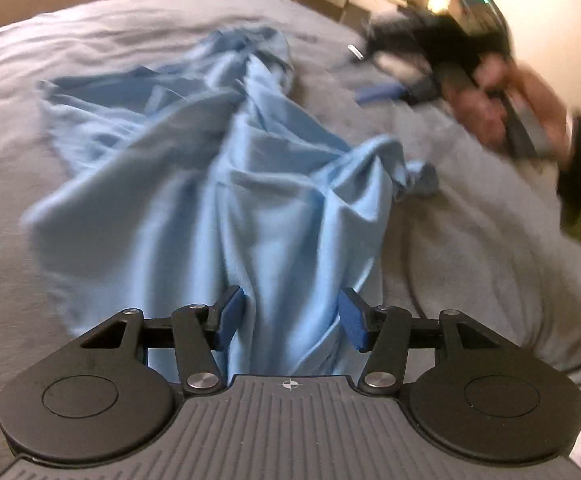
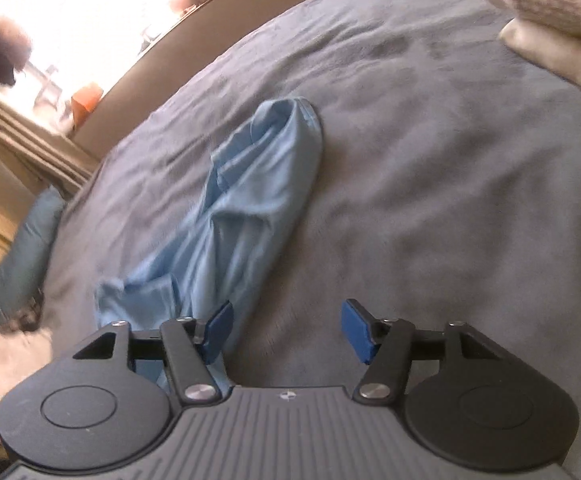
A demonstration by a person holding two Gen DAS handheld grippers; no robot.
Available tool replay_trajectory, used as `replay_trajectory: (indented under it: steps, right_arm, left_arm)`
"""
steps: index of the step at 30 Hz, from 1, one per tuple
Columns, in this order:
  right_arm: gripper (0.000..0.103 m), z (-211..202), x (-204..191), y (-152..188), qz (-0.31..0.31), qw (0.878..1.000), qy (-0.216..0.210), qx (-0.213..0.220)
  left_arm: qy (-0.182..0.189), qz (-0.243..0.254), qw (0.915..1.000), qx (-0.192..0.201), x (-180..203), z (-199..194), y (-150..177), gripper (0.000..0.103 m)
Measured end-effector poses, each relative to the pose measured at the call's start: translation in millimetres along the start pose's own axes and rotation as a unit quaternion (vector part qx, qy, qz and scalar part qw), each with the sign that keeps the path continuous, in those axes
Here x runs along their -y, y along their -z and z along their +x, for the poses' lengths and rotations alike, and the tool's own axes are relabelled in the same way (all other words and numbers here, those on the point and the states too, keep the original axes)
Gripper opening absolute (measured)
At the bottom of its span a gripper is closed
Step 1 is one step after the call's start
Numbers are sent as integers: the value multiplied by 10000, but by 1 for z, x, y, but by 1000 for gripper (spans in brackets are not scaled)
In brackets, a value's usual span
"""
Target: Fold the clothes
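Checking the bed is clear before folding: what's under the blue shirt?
The grey bedcover surrounds the crumpled blue shirt on all sides; whatever lies directly beneath its folds is covered.

No readable text, labels, brands or numbers in either view; both are blurred, nothing legible on anything.

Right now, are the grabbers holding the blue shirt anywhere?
No. Both sets of jaws stand open. The blue shirt runs between the left gripper jaws unpinched; the right gripper is over bare blanket.
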State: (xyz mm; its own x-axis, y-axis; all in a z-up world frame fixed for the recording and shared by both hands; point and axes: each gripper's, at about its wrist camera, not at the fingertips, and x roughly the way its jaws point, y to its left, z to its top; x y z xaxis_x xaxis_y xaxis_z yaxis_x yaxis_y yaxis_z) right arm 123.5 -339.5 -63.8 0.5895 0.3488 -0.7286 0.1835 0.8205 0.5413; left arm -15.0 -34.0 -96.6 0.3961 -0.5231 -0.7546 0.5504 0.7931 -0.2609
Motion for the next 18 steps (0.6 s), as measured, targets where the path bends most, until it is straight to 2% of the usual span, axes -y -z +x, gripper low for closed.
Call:
replay_trajectory:
  steps: [4,7,8,9,10,12,14,18]
  right_arm:
    - [53,42,5,-21,369,9990,-188,-195]
    - [45,68,11,-25,615,9974,-264,-260]
    - [36,70,11,-25,607,9975,-266,-231]
    - [15,69,11,-26,543,9980,-246,-192]
    - [8,69,10,-26,478,9985,-227,-153]
    - [2,67,9,-27,349,9992,-188,-76]
    - [2,62,6,-31,166,9998,-119,66]
    - [2,40,-14,-56,-475,9964,155,683]
  left_arm:
    - [-325,86,9994,61,7,2,15,52]
    - [-385,74,9991,136,8,2,20,52]
    - [-386,62,9991,153,8,3,21,52]
    - [-381,53,9991,161,8,4,22,52]
    - [-375,51,9991,167,9,4,22,52]
    - [-359,84,9992,175,8,5,23,52]
    - [-337,145,9991,190,8,4,24,53]
    - [-300,313,9988,247,6,5,28,53]
